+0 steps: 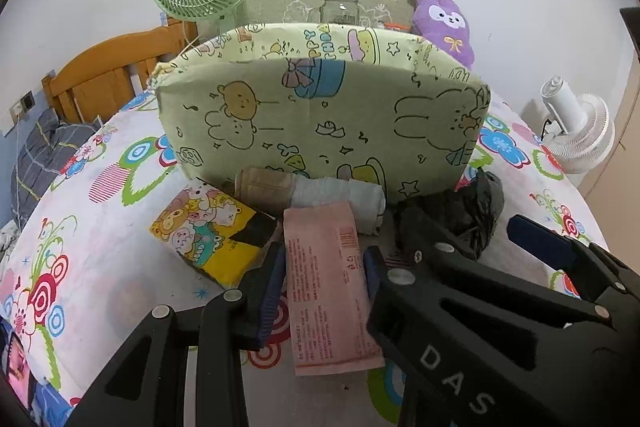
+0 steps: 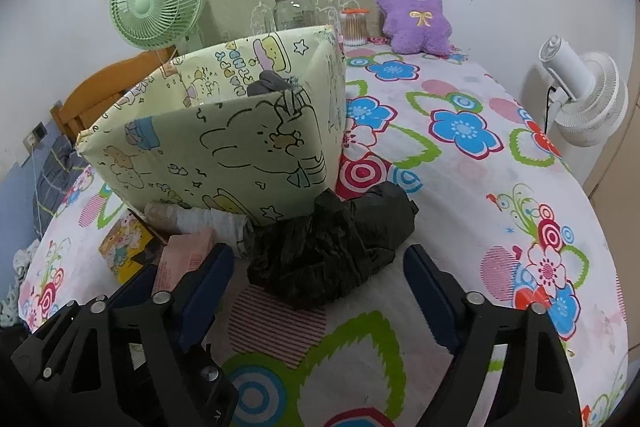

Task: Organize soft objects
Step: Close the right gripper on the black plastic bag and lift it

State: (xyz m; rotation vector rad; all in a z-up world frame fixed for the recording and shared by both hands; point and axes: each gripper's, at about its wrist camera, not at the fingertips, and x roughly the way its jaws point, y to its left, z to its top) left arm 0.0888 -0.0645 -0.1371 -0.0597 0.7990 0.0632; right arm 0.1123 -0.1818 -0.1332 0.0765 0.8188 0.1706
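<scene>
In the left wrist view the left tongs (image 1: 325, 267) pinch a pink packet (image 1: 328, 287), its far end pointing at the fabric box (image 1: 320, 115) standing ahead on the floral bed (image 1: 120, 163). A rolled cloth (image 1: 312, 193) lies just past the packet against the box; a yellow pack (image 1: 208, 231) sits left of the tongs, a black bag (image 1: 460, 211) to the right. In the right wrist view the right tongs (image 2: 320, 279) stand spread around the black bag (image 2: 332, 251), pads not touching it; the box (image 2: 224, 147) stands just beyond.
</scene>
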